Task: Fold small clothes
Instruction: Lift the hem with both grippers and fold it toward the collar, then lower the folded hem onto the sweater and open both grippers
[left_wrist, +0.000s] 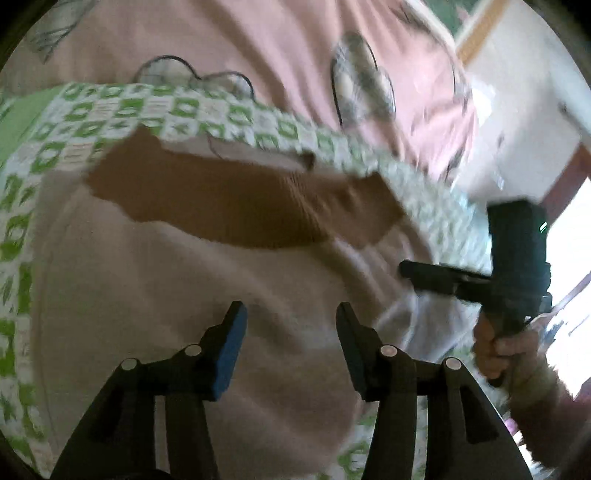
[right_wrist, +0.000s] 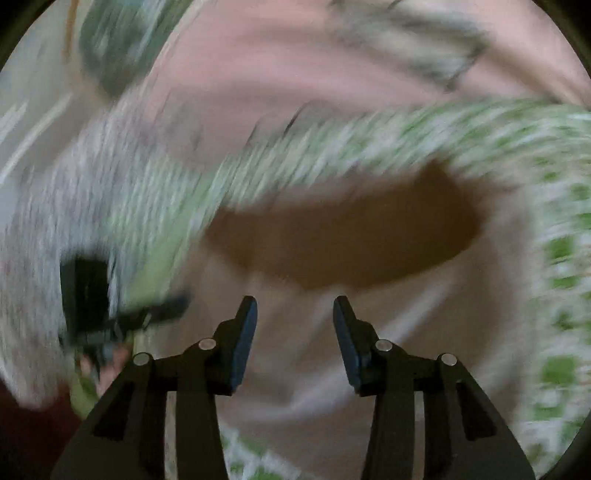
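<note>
Two grippers stand over one small garment (left_wrist: 192, 295), a beige top with a brown ribbed collar band (left_wrist: 229, 210). The garment lies spread on a green-and-white patterned sheet (left_wrist: 92, 114); the surface looks like a bed rather than a desk, with a pink printed cover (left_wrist: 258, 48) beyond the sheet.

Left gripper (left_wrist: 291, 332): jaws spread, nothing between the pads, only beige cloth visible below the gap. It points down at the garment body, on the near side of the collar band.

Right gripper (right_wrist: 295, 328): jaws spread likewise, empty, aimed at the beige cloth just short of the collar band. The right wrist view is heavily smeared, so contact with the cloth cannot be told. From the left wrist view the right gripper and the hand (left_wrist: 506, 354) holding it sit to the right of the collar band, near the garment's right edge.

Judgement: both jaws being apart over flat cloth suggests a fold is being laid down or a new grip being sought.

Edges: patterned sheet shows past the collar band and along the garment's left side, giving open room there. To the right of the band the bed edge and a bright opening lie near, so room is tighter.
</note>
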